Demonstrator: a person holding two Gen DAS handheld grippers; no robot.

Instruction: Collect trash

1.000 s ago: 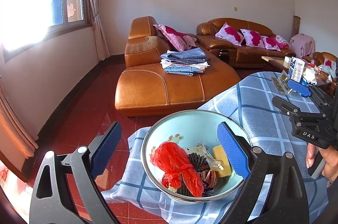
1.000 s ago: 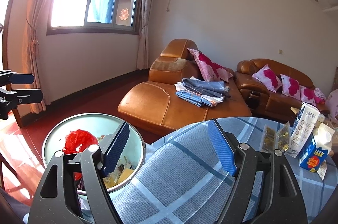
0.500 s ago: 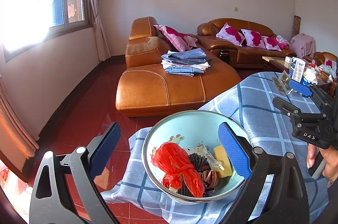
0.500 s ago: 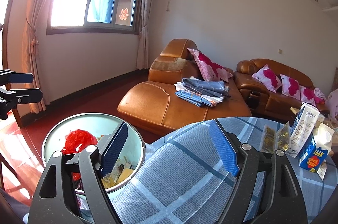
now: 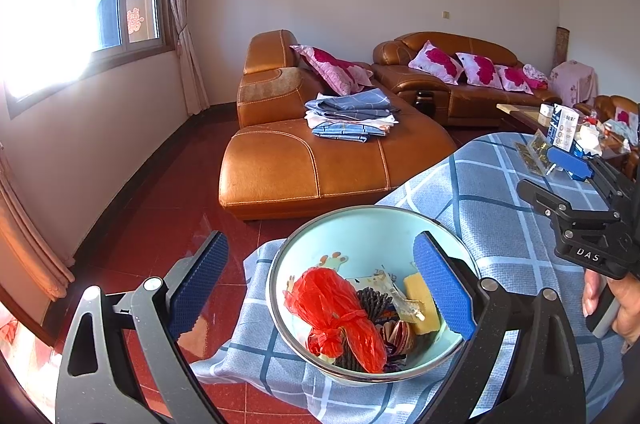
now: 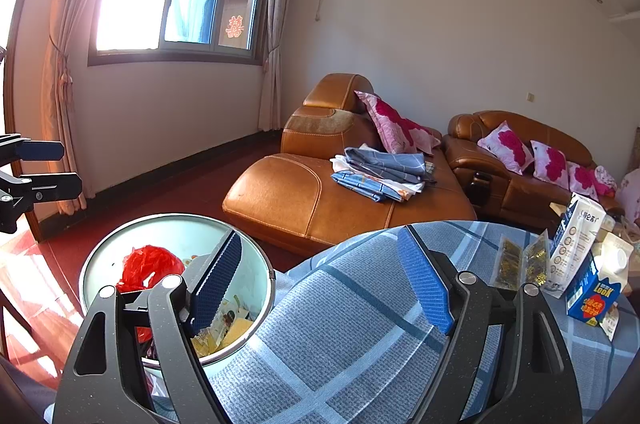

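Note:
A pale blue bowl with a metal rim sits at the corner of a table under a blue checked cloth. It holds a red plastic bag, a yellow block, a dark bundle and a clear wrapper. My left gripper hovers open over the bowl, one finger above its right side and the other out over the floor. My right gripper is open above the cloth with nothing between its fingers, and the bowl lies to its left.
At the table's far right stand a white carton, a blue carton and clear packets. Beyond the table are a brown leather sofa with folded cloths and a red tiled floor. A hand holds the right gripper's handle.
The right gripper's fingers have spread slightly wider. Both grippers and the bowl stay where they were.

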